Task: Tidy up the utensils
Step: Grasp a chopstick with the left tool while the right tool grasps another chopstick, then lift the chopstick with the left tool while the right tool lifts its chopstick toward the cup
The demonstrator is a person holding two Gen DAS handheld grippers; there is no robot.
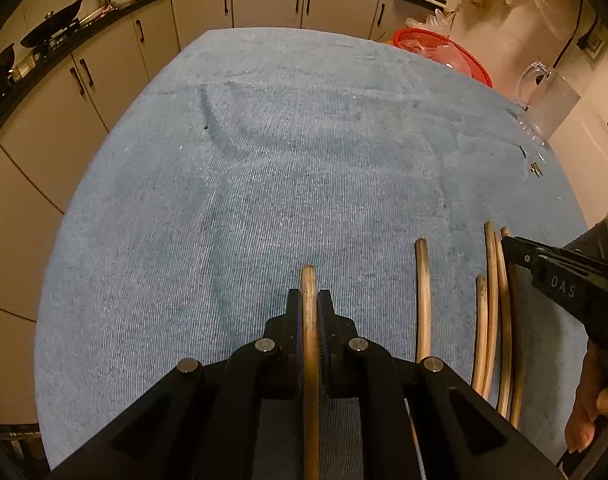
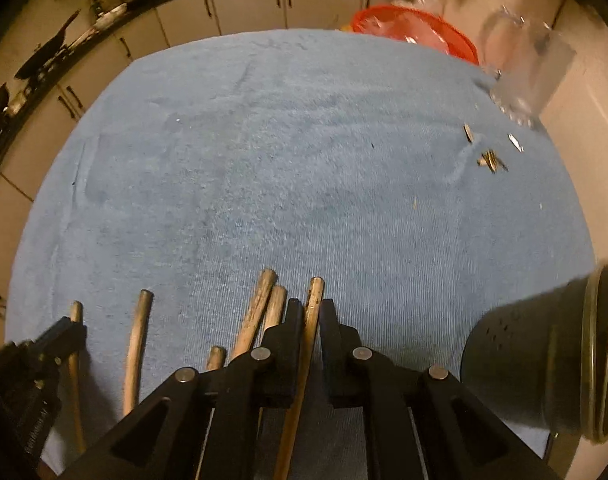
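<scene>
Two black two-finger grippers work over a blue towel (image 1: pixel 264 168) of ribbed, nubby cloth that covers the table. The left gripper (image 1: pixel 309 300) has its jaws pressed together on one chopstick (image 1: pixel 309 276), a round, light-brown wooden stick whose blunt end pokes out just past the fingertips. The right gripper (image 2: pixel 309 308) likewise has its jaws clamped on one chopstick (image 2: pixel 315 288), which runs back between the fingers, tilted slightly to the right.

In the left wrist view, about five further loose chopsticks (image 1: pixel 423 296) lie on the towel to the right of the held one: a single stick, then a close bundle of roughly four beside the other gripper's black finger; the exact count in the bundle is hard to tell. All are slender, cylindrical and worn, with darker mottling.

In the right wrist view, a dark cylindrical holder (image 2: pixel 544 360) with small punched holes and a metal rim lies on its side on the towel at the right, a wooden stick showing at its mouth.

At the far right edge of the table stand one red mesh basket (image 1: pixel 444 52) and one clear plastic pitcher (image 1: pixel 552 96). A few small metallic bits (image 2: pixel 490 160) lie scattered on the towel near the pitcher. Cream cabinets (image 1: pixel 264 4) with dark handles line the background.
</scene>
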